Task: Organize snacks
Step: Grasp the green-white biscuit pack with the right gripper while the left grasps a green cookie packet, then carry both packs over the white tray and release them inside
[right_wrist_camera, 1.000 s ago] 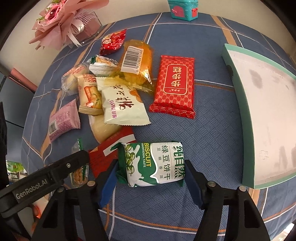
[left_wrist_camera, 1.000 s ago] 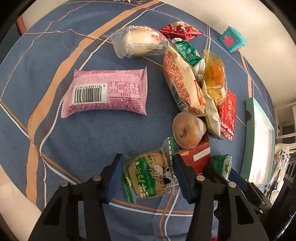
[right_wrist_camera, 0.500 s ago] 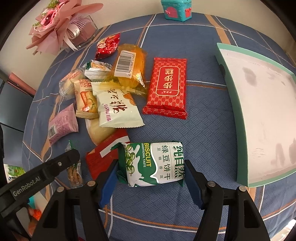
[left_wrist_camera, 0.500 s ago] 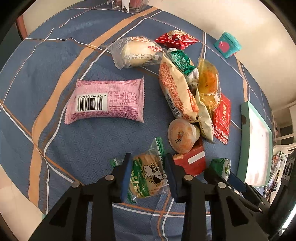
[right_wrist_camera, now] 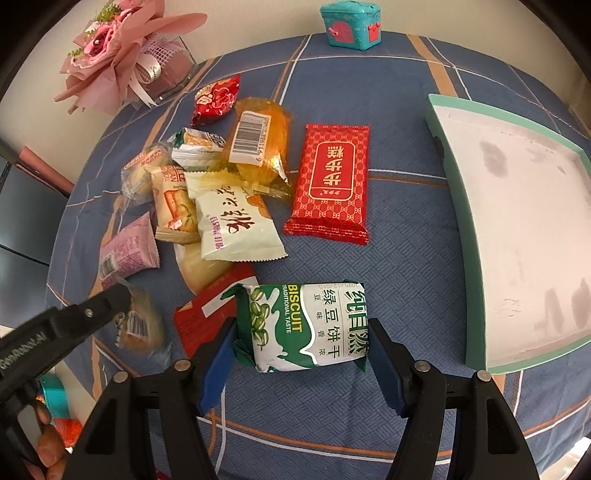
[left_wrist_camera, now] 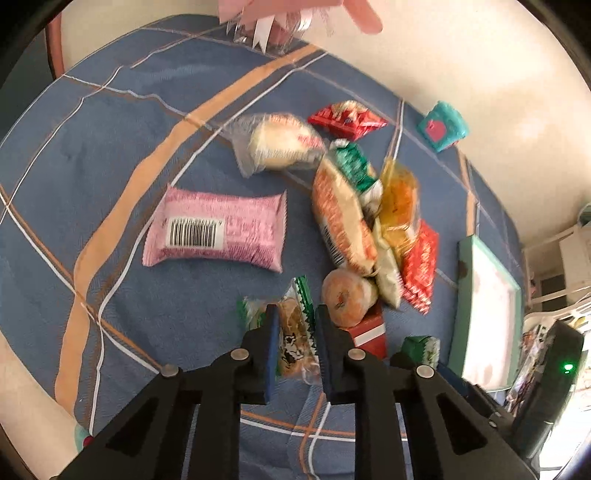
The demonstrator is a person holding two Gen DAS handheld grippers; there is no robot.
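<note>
My left gripper [left_wrist_camera: 295, 314] has its jaws closing on a clear green-edged snack packet with a cow print [left_wrist_camera: 293, 332]. The pads press its sides, and it is squeezed narrow and raised off the blue cloth. The right wrist view shows the same packet [right_wrist_camera: 138, 326] hanging from the left gripper's fingers [right_wrist_camera: 110, 301]. My right gripper [right_wrist_camera: 301, 326] is shut on a green and white biscuit pack [right_wrist_camera: 314, 314], one pad at each end. The open teal tray [right_wrist_camera: 447, 184] lies to its right.
A pink barcode packet [left_wrist_camera: 218, 230], a flat red pack [right_wrist_camera: 330, 181], a red box [right_wrist_camera: 207, 317] and several heaped snacks lie across the blue tablecloth. A pink bouquet [right_wrist_camera: 122, 62] and a teal toy box [right_wrist_camera: 351, 24] stand at the far edge.
The left jaws have closed on the cow-print packet, squeezing it on edge, and lifted it from the cloth. The right gripper has kept still with the biscuit pack.
</note>
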